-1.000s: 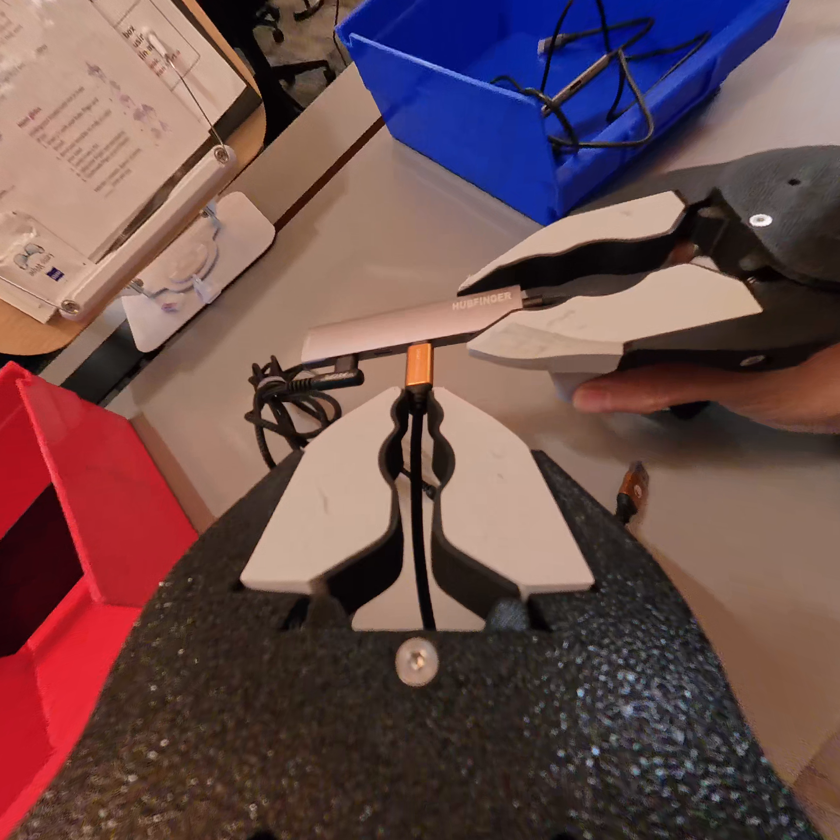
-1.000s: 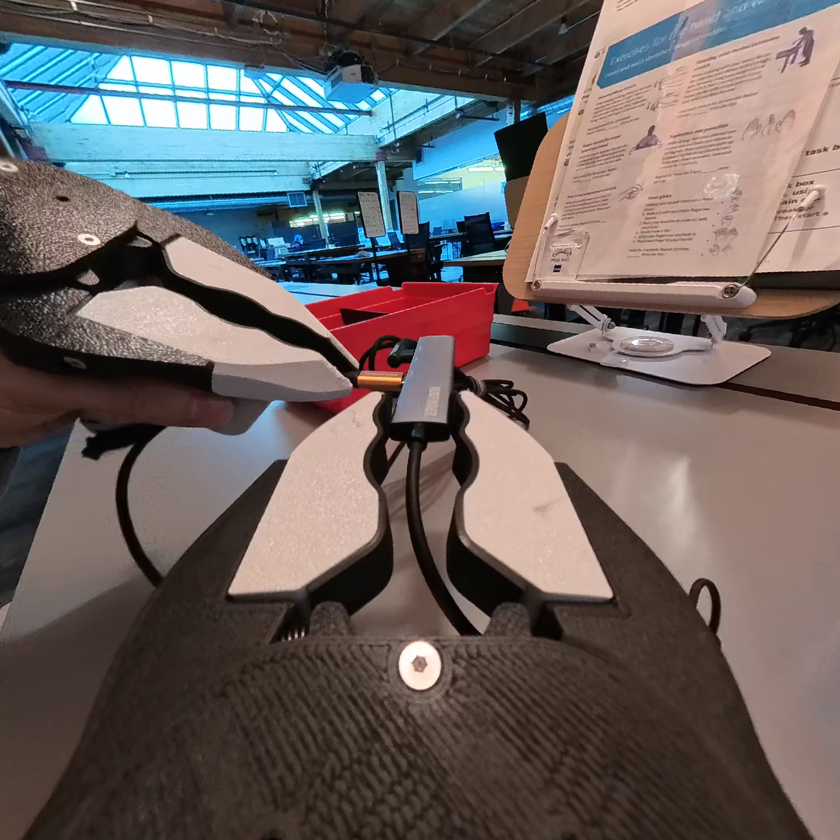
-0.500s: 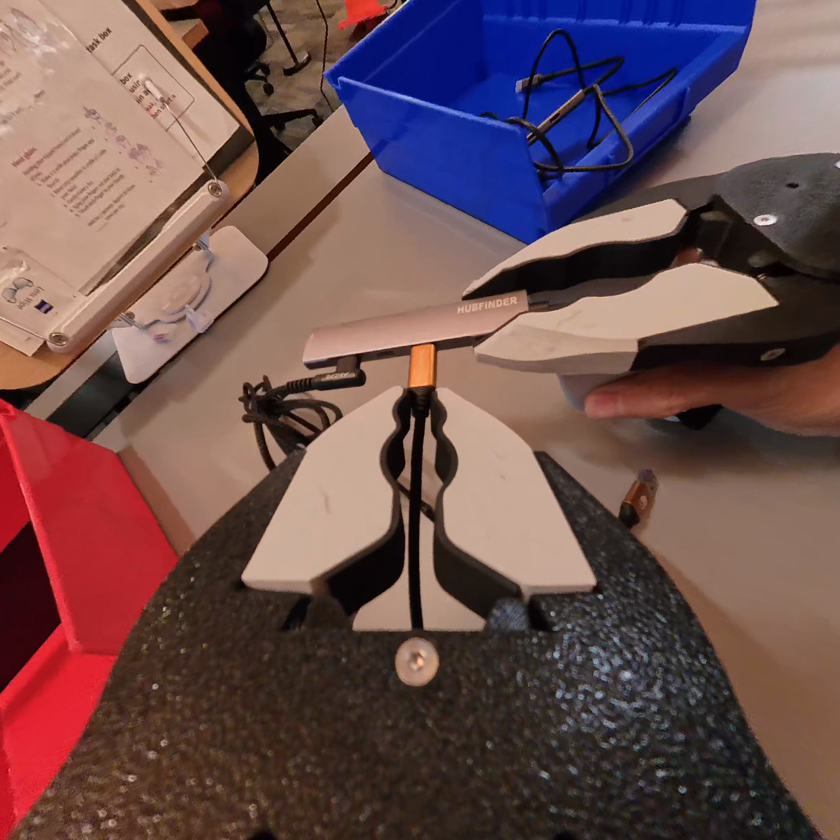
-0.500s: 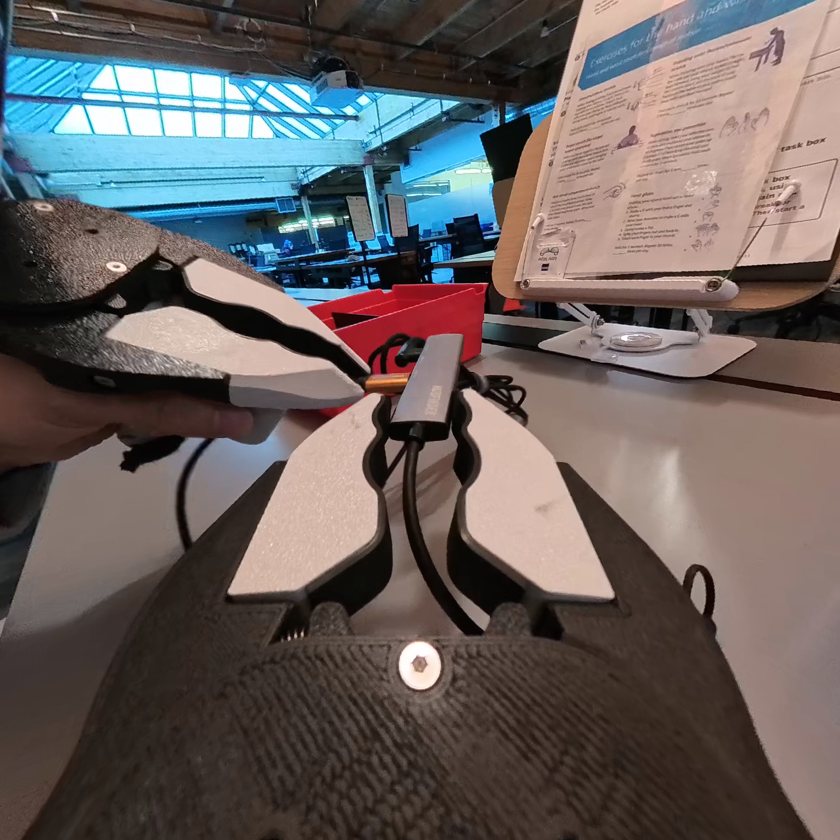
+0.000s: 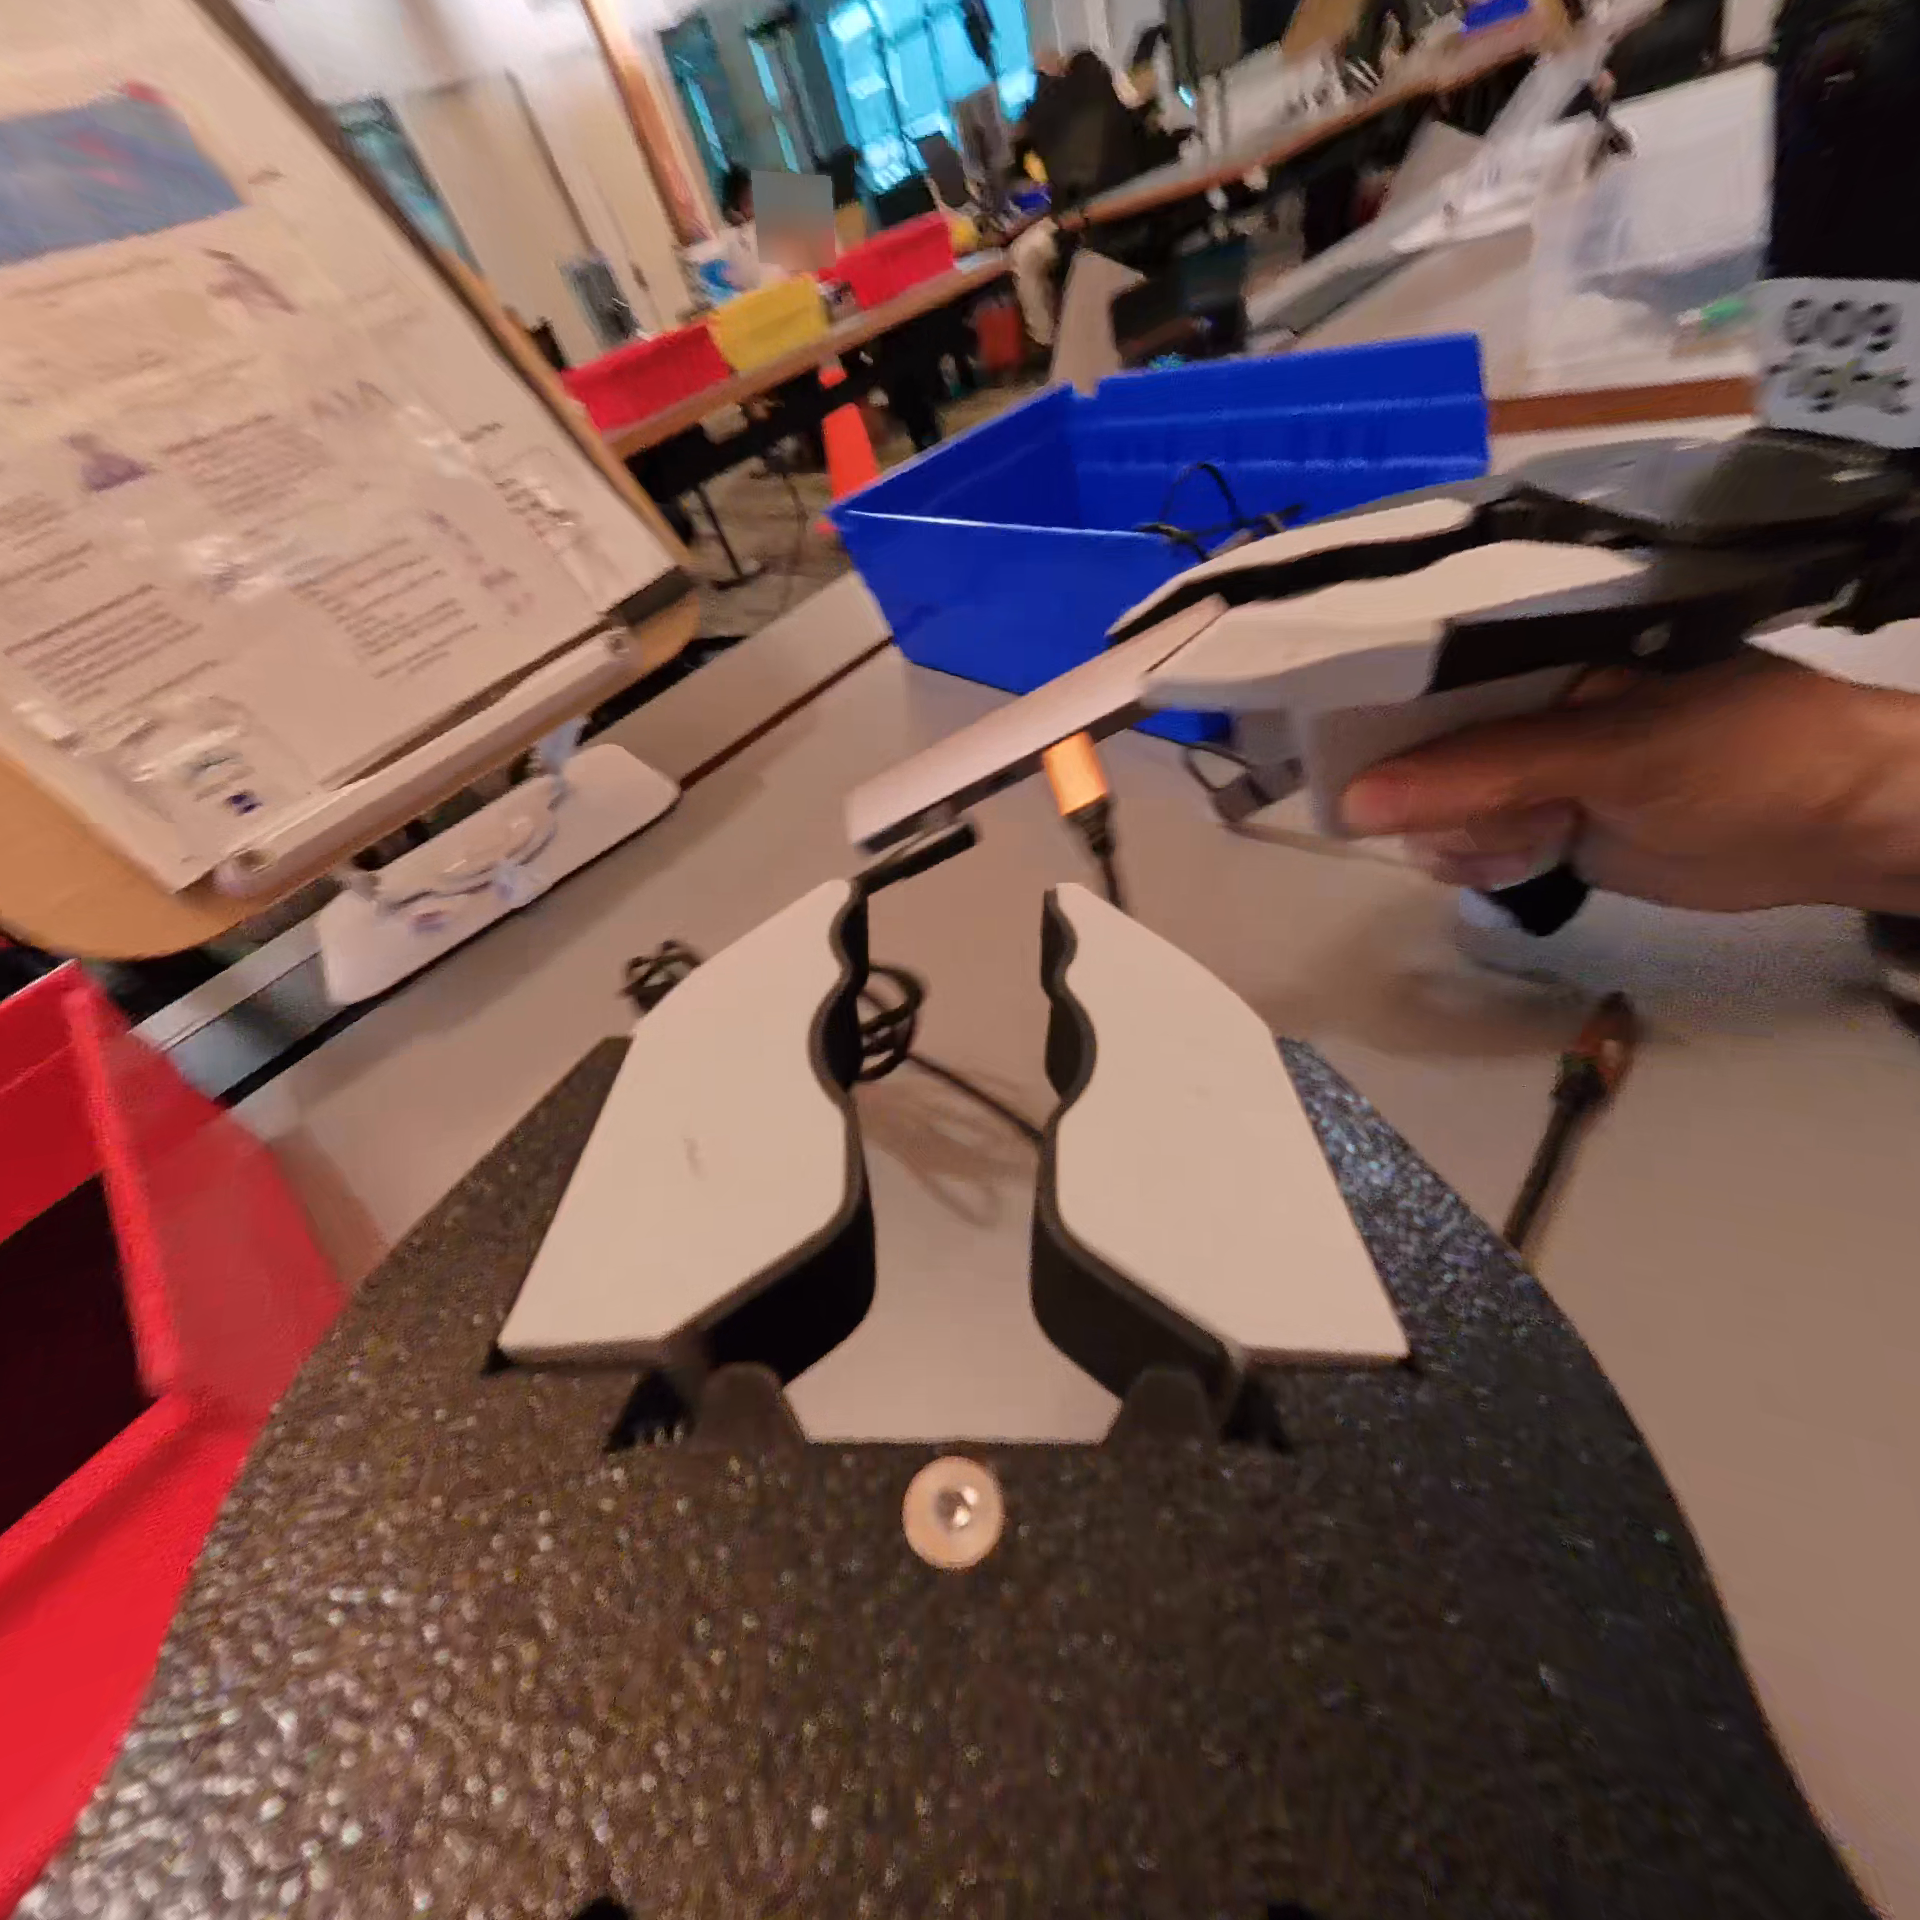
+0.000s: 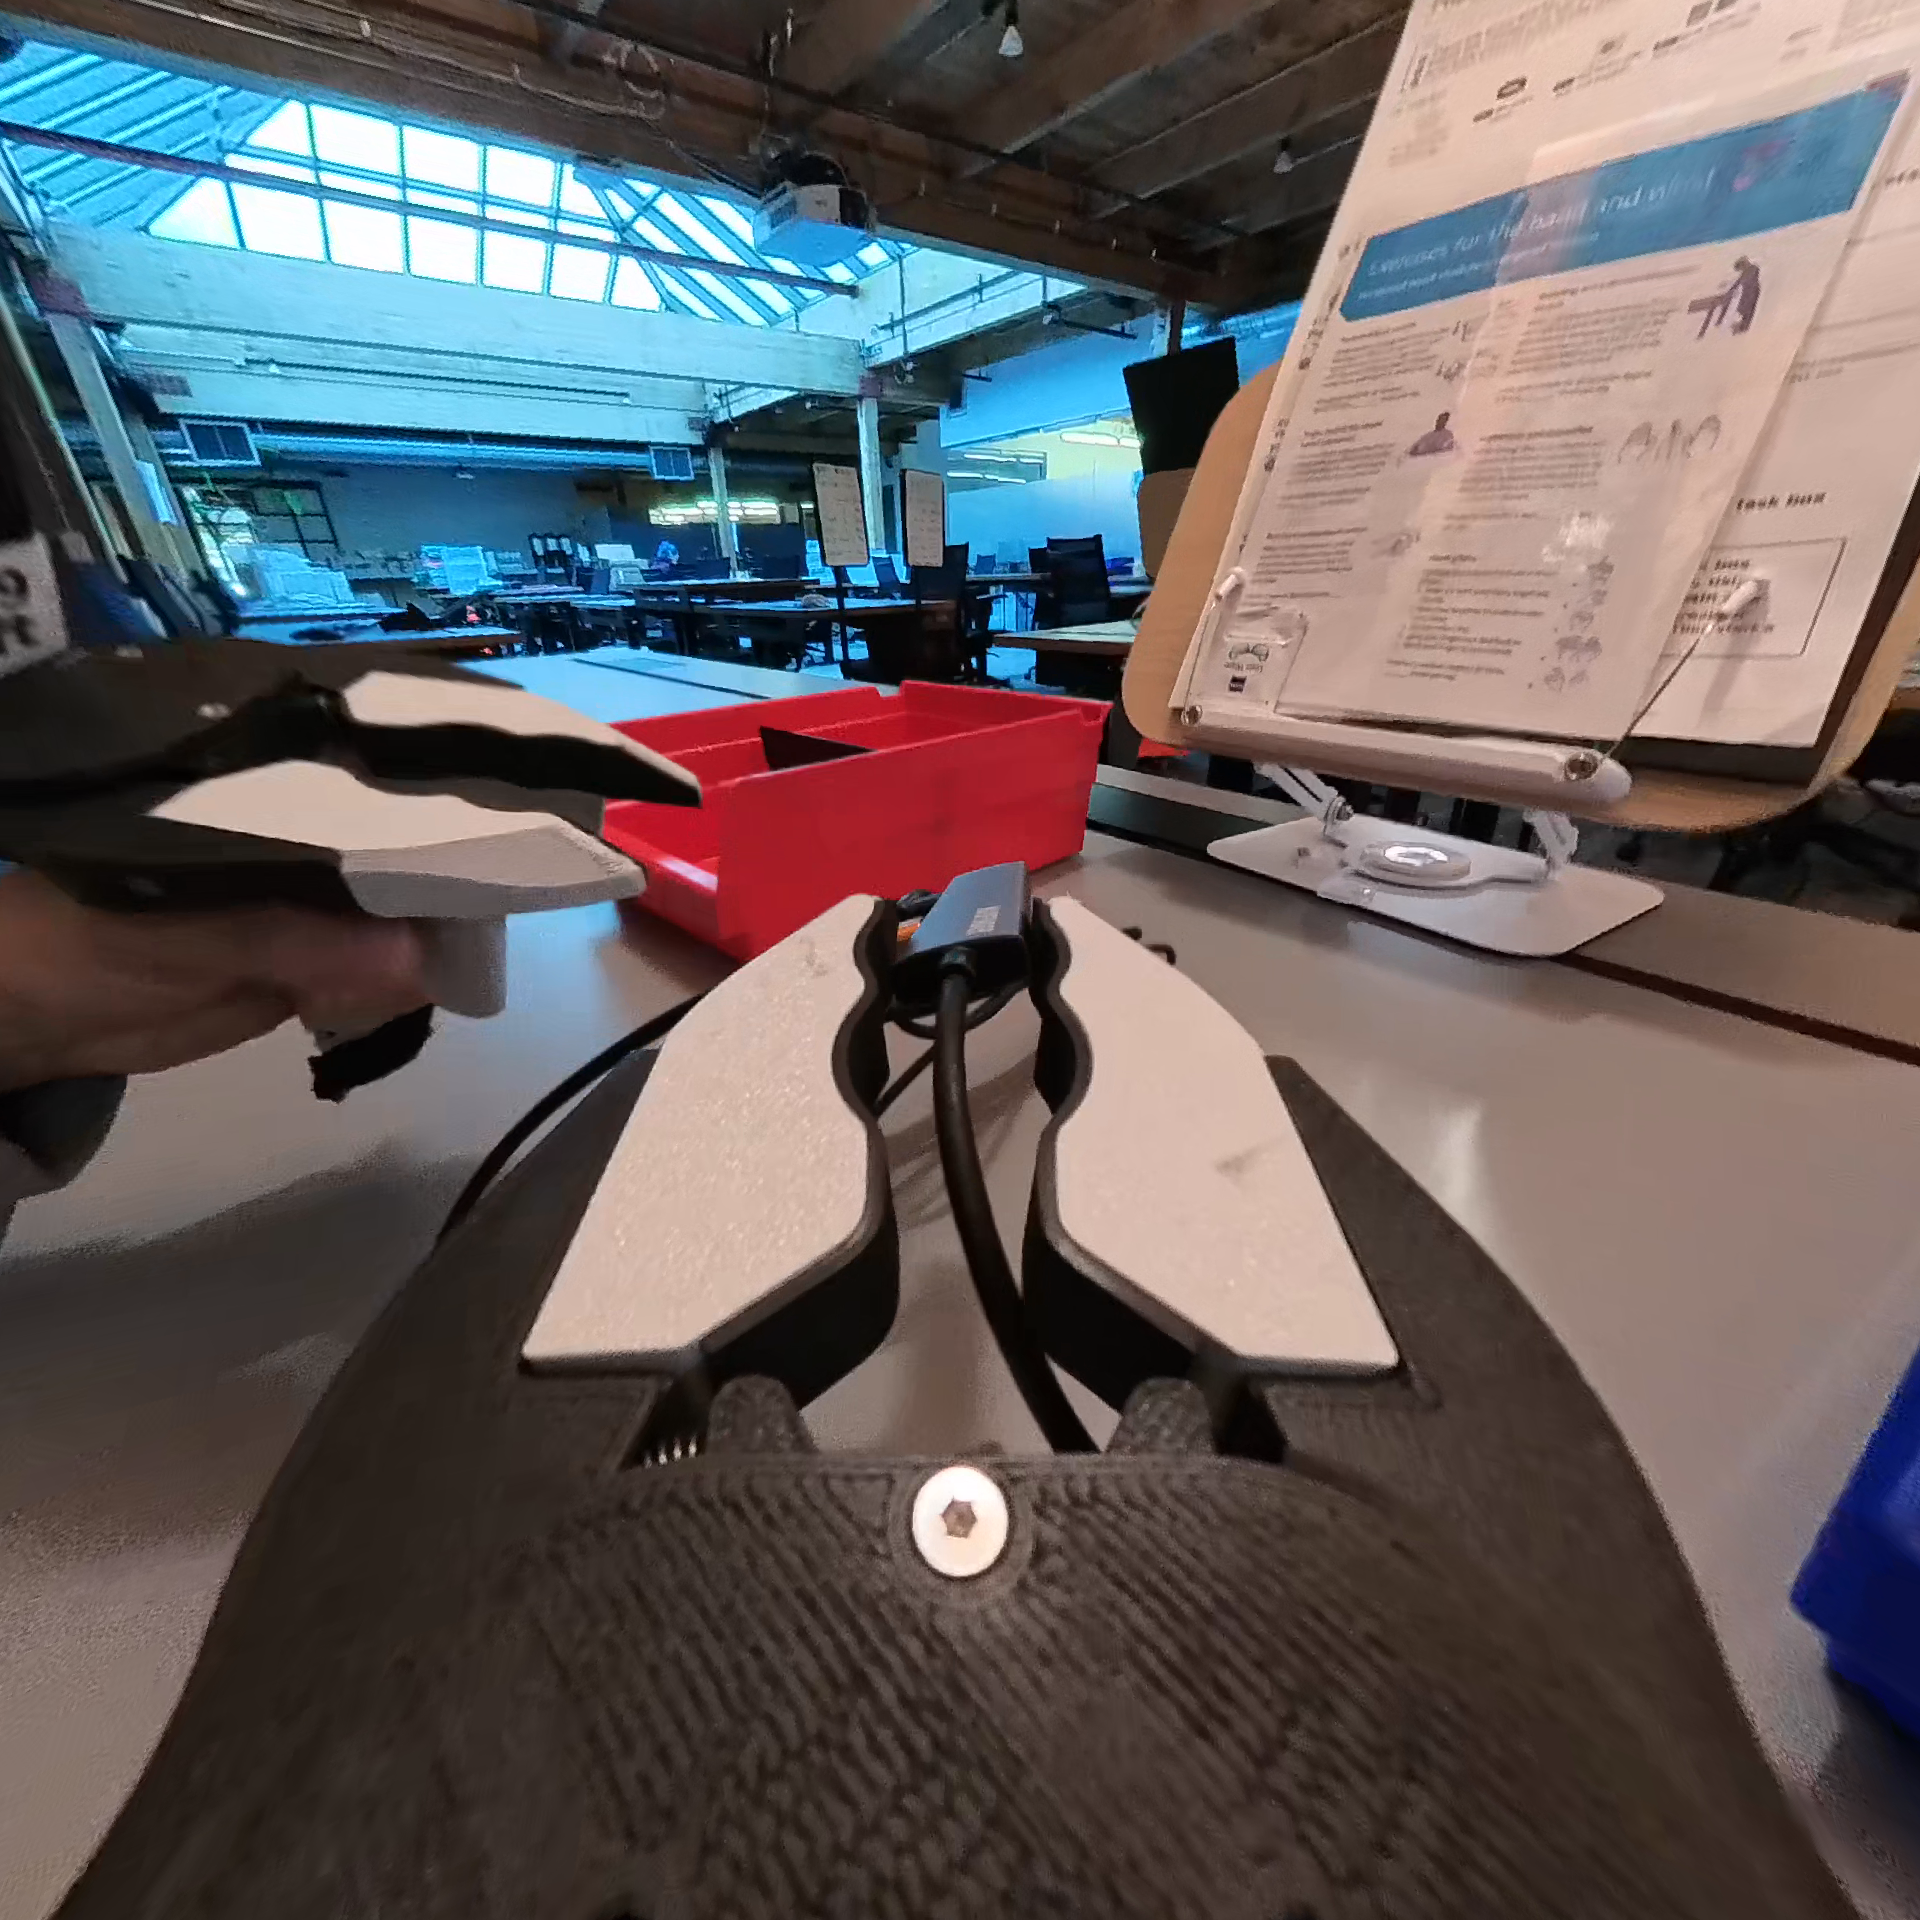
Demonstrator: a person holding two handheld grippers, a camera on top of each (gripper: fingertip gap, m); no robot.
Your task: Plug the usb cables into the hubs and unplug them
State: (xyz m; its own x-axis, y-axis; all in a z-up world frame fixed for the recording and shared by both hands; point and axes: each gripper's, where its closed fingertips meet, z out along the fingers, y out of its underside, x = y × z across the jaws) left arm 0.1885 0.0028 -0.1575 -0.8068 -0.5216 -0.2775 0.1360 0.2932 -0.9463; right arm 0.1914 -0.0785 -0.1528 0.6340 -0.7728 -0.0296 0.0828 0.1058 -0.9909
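Note:
A slim grey USB hub [image 5: 997,743] is held level above the table by my right gripper [image 5: 1174,639], which is shut on its end. In the right wrist view the right gripper [image 6: 961,916] clamps the hub [image 6: 982,909], and the hub's black lead [image 6: 961,1122] runs back between the fingers. An orange USB plug [image 5: 1075,774] sits in the hub's side, its cable hanging down. A black angled plug [image 5: 920,850] is in the hub's near end. My left gripper [image 5: 948,902] is open and empty, just short of the orange plug. It also shows in the right wrist view [image 6: 655,836].
A blue bin [image 5: 987,582] with cables stands behind the hub. A red bin [image 5: 94,1174] is at my left; it also shows in the right wrist view [image 6: 894,821]. A document stand [image 5: 499,842] holds papers. A second orange plug [image 5: 1605,1039] and a cable coil [image 5: 883,1023] lie on the table.
My left gripper has opened, let go of the orange plug and drawn back a little. The plug stays in the hub. The right gripper still holds the hub.

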